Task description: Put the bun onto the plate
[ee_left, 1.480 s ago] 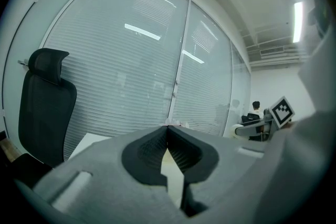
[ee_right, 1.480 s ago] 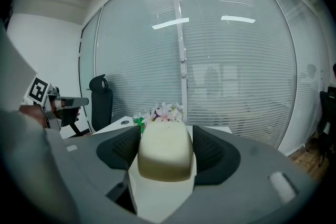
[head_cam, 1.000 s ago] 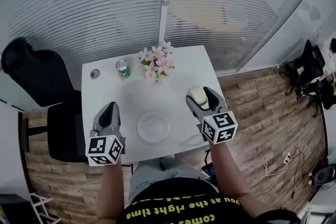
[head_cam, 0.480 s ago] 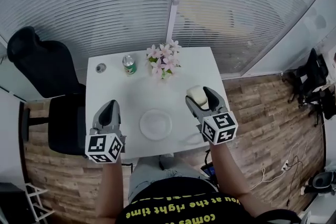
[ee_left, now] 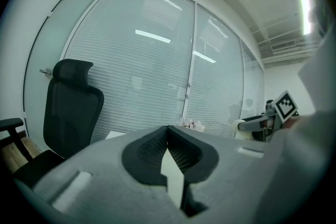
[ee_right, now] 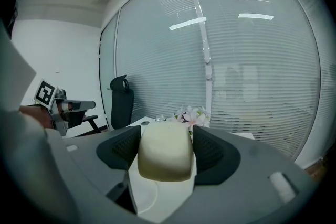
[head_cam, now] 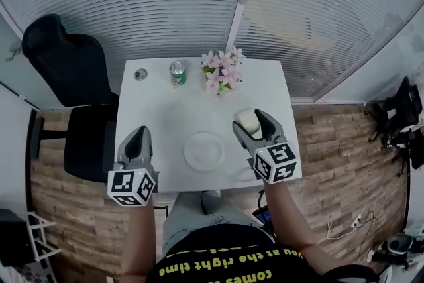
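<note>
A pale cream bun (head_cam: 247,119) (ee_right: 164,150) is clamped between the jaws of my right gripper (head_cam: 252,123) (ee_right: 165,149), held in the air above the right side of the white table (head_cam: 159,109). The white plate (head_cam: 204,150) lies on the table near its front edge, to the left of the bun; the right gripper view shows a sliver of it (ee_right: 144,195) below the jaws. My left gripper (head_cam: 137,141) (ee_left: 168,145) hovers at the table's front left corner, jaws closed together with nothing between them.
A green can (head_cam: 177,72), a small round lid (head_cam: 140,74) and a vase of pink flowers (head_cam: 222,71) stand along the table's far edge. A black office chair (head_cam: 66,76) is at the left. Glass walls with blinds rise behind the table.
The head view has shifted, so the table and plate appear further right and lower in the picture. Both grippers hold their places; the bun stays gripped.
</note>
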`<state>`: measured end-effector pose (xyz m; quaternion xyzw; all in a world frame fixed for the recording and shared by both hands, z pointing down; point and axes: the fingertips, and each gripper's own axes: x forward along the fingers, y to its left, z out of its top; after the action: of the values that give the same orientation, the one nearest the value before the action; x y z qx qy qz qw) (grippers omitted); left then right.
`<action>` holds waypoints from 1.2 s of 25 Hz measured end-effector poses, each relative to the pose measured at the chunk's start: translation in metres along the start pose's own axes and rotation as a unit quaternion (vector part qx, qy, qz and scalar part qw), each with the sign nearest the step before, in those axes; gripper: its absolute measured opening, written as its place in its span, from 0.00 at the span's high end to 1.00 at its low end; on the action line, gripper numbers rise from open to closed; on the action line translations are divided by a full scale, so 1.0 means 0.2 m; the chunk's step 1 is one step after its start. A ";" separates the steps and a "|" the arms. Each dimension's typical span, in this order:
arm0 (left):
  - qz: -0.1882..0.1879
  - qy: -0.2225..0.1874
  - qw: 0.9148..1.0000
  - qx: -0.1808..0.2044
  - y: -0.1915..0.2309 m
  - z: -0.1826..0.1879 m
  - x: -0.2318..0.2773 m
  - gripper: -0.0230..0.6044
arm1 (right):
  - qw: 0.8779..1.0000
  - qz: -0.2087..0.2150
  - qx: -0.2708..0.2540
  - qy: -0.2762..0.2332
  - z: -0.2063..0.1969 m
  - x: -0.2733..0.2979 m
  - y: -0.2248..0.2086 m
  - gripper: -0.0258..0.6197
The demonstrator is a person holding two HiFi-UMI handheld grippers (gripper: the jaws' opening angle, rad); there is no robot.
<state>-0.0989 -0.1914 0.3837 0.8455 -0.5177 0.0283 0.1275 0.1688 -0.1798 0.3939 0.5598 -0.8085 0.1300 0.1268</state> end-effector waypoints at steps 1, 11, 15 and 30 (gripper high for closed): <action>0.003 0.000 1.000 -0.001 0.01 0.00 -0.01 0.96 | 1.000 0.004 -0.001 0.000 0.00 0.01 0.02 0.47; 0.036 0.003 0.999 -0.011 0.10 -0.05 -0.13 0.96 | 0.999 0.046 -0.007 0.009 -0.04 0.09 0.19 0.47; 0.047 0.004 0.999 -0.015 0.12 -0.07 -0.17 0.96 | 0.998 0.061 -0.010 0.014 -0.06 0.12 0.24 0.47; 0.070 0.018 0.997 -0.031 0.18 -0.18 -0.20 0.96 | 0.993 0.105 -0.014 0.047 -0.22 0.24 0.40 0.47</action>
<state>-0.1473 -0.1631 0.4180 0.8023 -0.5737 0.0366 0.1608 0.0805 -0.1786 0.4458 0.4628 -0.8579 0.1574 0.1585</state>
